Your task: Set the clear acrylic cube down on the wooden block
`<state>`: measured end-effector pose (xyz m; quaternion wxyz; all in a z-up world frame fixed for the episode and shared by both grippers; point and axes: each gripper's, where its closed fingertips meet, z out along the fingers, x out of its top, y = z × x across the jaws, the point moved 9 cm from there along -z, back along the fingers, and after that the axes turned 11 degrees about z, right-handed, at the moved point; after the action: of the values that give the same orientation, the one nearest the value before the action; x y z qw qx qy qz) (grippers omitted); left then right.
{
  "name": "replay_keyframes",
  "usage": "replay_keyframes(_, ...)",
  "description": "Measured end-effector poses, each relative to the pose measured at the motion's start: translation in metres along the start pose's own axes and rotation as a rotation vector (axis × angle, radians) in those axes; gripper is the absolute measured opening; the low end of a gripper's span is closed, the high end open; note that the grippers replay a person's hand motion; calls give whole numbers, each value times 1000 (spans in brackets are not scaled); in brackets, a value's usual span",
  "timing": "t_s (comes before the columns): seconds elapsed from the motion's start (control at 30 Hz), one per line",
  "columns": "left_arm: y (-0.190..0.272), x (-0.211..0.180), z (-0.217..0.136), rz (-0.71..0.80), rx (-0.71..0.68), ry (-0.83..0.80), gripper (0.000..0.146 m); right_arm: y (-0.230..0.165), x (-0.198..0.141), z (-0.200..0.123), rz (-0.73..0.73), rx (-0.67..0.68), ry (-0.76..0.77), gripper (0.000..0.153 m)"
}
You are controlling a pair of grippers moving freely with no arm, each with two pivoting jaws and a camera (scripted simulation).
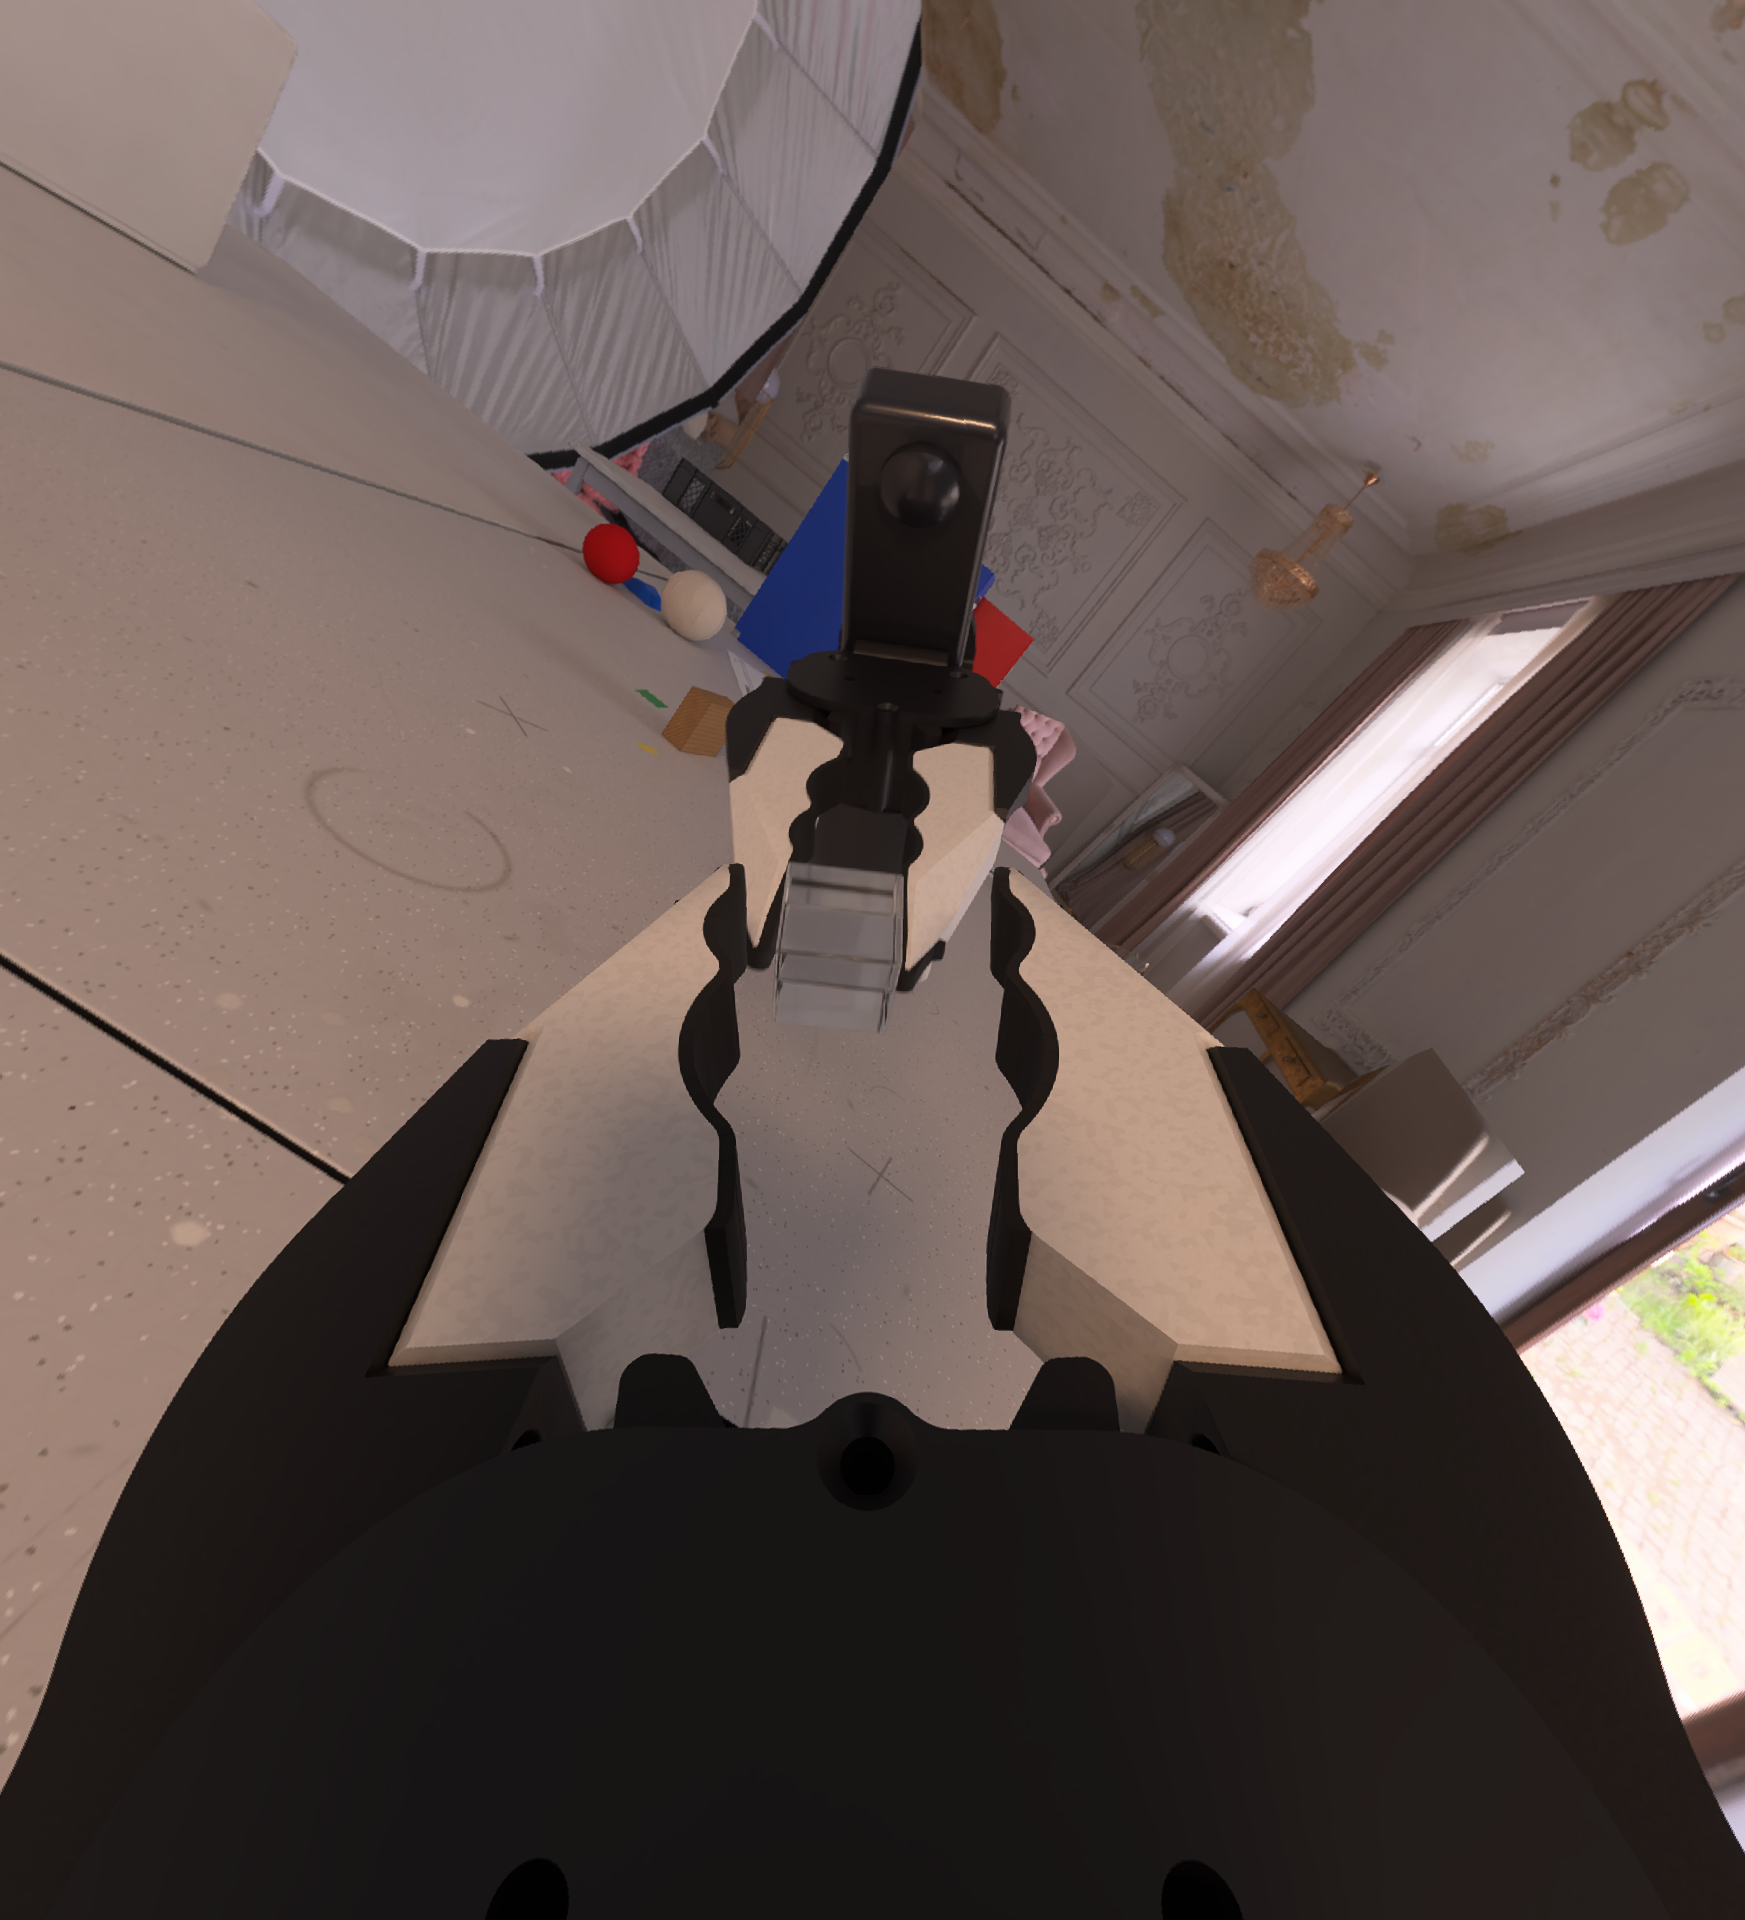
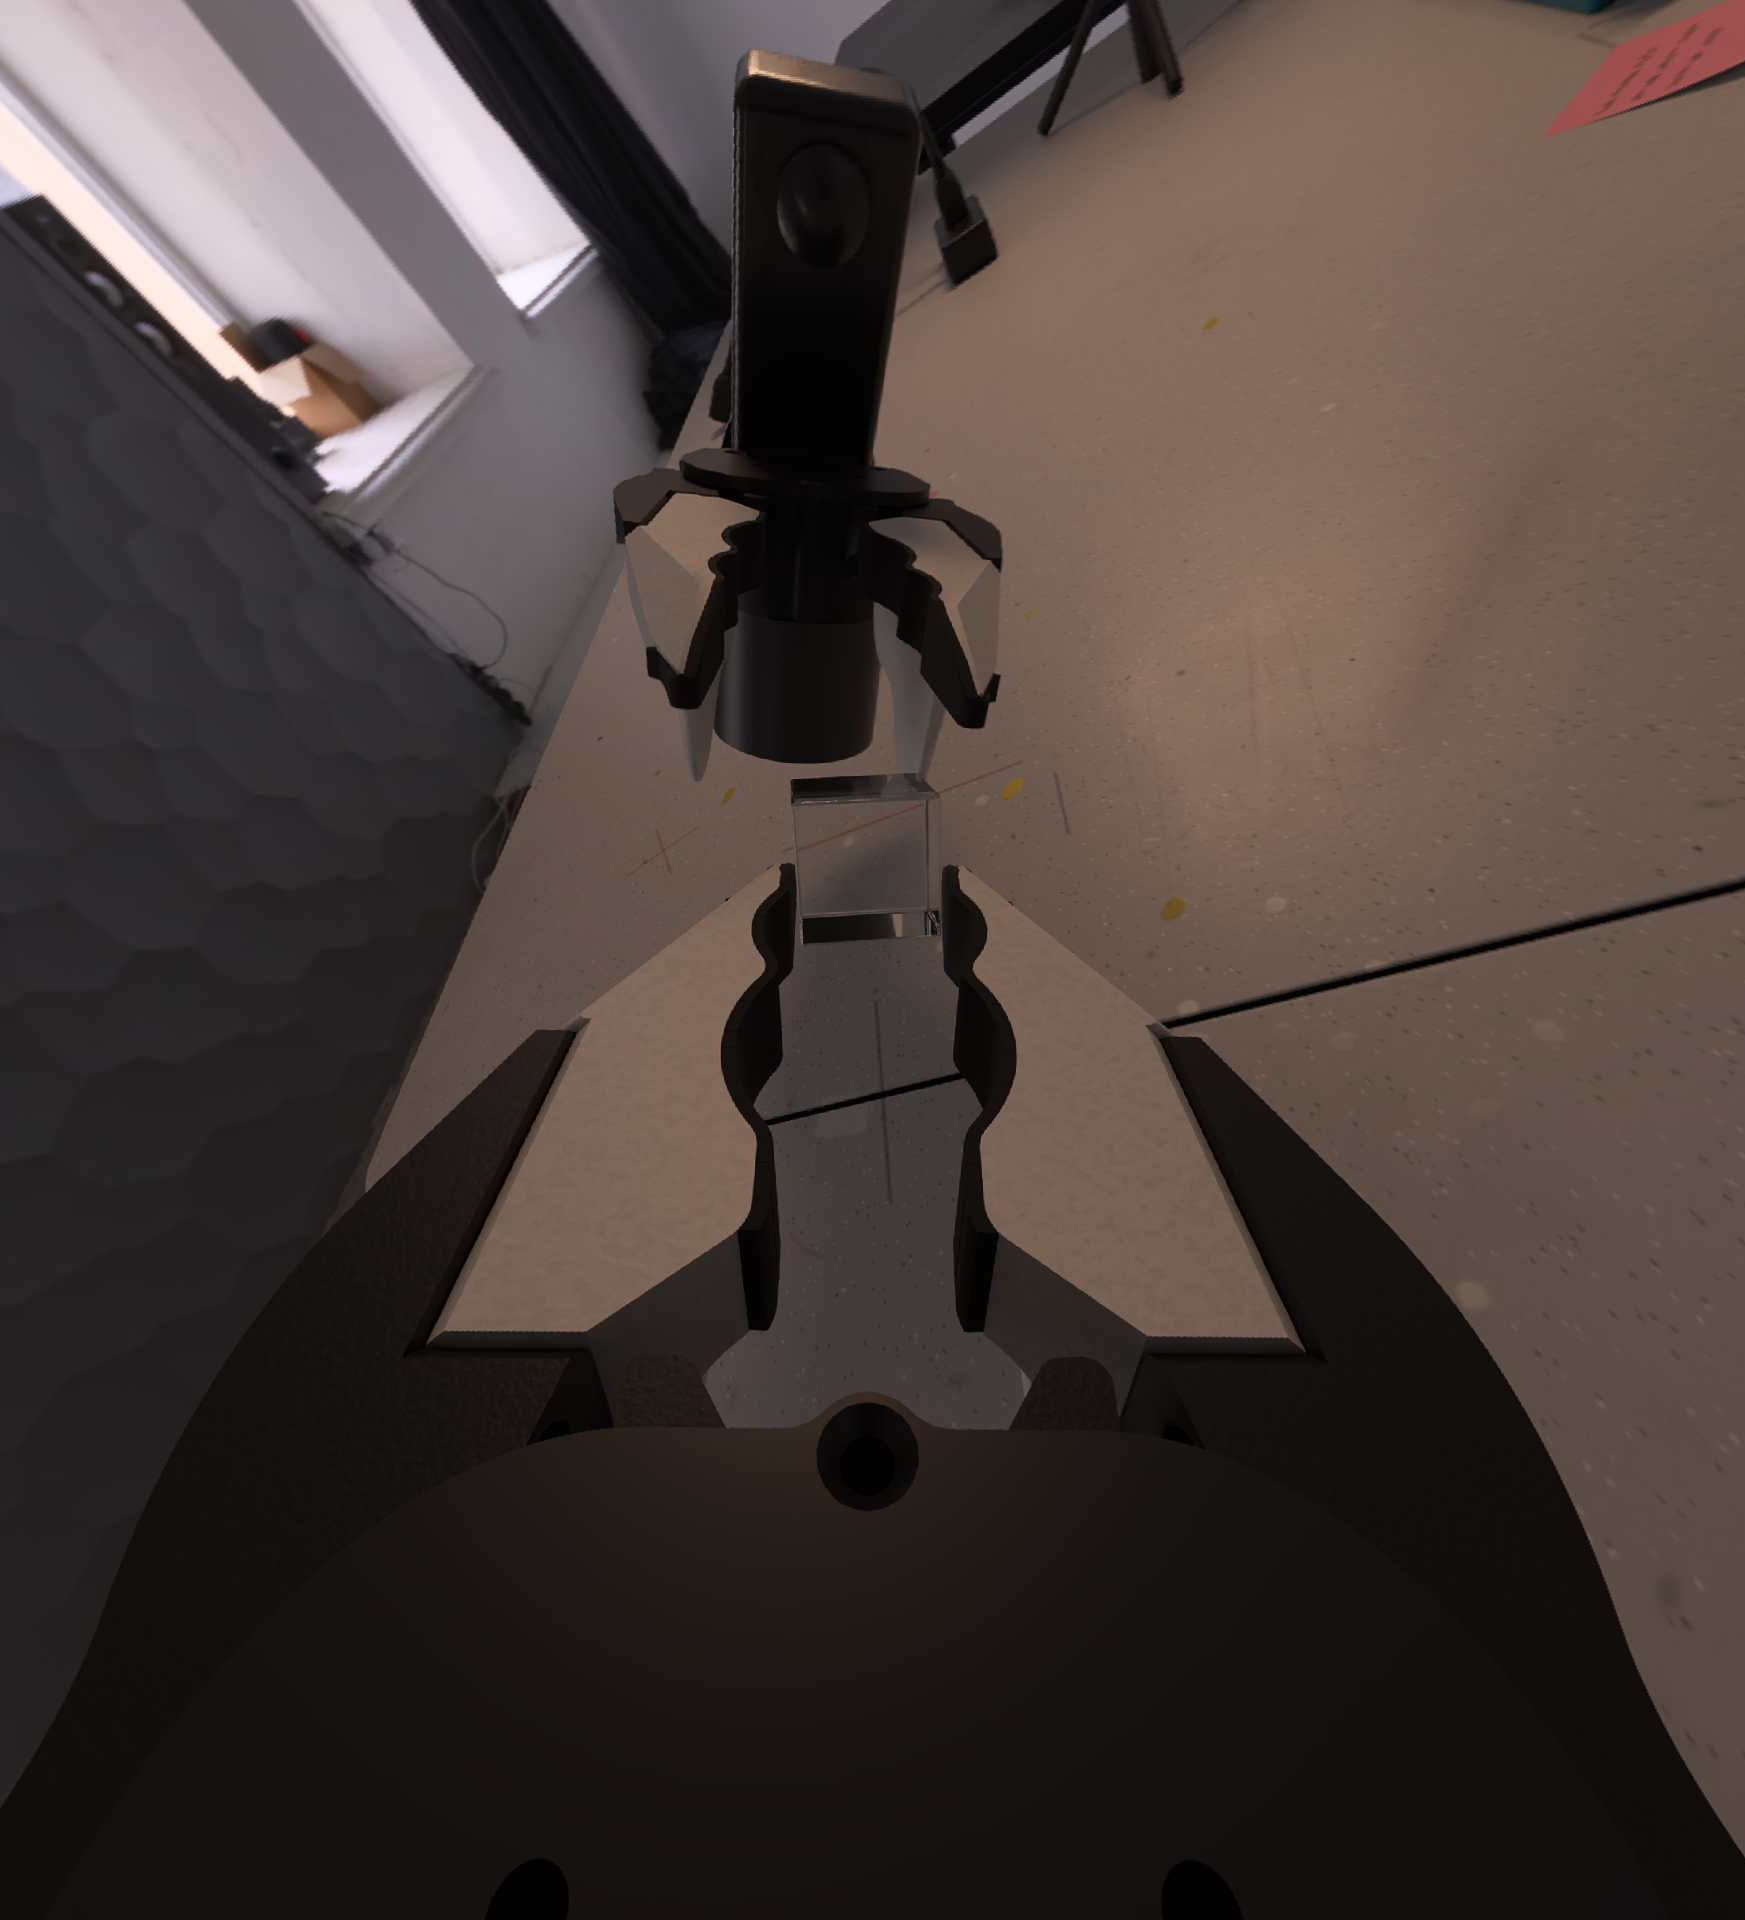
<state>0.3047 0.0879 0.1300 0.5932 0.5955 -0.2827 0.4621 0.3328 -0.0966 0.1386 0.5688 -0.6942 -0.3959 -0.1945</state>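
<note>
The clear acrylic cube (image 2: 866, 862) is pinched between the tips of my right gripper (image 2: 866, 875), which is shut on it and holds it above the table. It also shows in the left wrist view (image 1: 837, 935), held by the right gripper (image 1: 842, 964). My left gripper (image 1: 866, 883) is open and empty. It faces the cube head-on from a short distance, and appears in the right wrist view (image 2: 811, 771) just beyond the cube. The wooden block (image 1: 696, 720) lies on the table far behind the right gripper, to its left in the left wrist view.
A red ball (image 1: 610, 551), a cream ball (image 1: 693, 605), a blue board (image 1: 800, 587) and a red piece (image 1: 1000, 639) lie near the block. A white softbox (image 1: 535, 156) stands beyond. The table edge (image 2: 556, 748) runs left of the grippers. A pink sheet (image 2: 1678, 62) lies far right.
</note>
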Motion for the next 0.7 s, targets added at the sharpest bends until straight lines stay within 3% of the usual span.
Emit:
replay_keyframes(0.17, -7, 1, -10, -25, 59, -53, 48, -8, 2, -28, -30, -88, 49, 28)
replay_keyframes(0.3, -14, 1, -19, -38, 130, -48, 48, -32, 12, -75, -153, -242, 100, 28)
replay_keyframes(0.5, -14, 2, -19, -57, 146, -24, 46, -74, 33, -191, -309, -589, 69, 28)
replay_keyframes(0.6, -12, 2, -16, -49, 143, -26, 46, -75, 38, -263, -322, -806, -12, 28)
replay_keyframes(0.7, -11, 0, -14, -44, 141, -29, 45, -67, 35, -338, -328, -927, -78, 28)
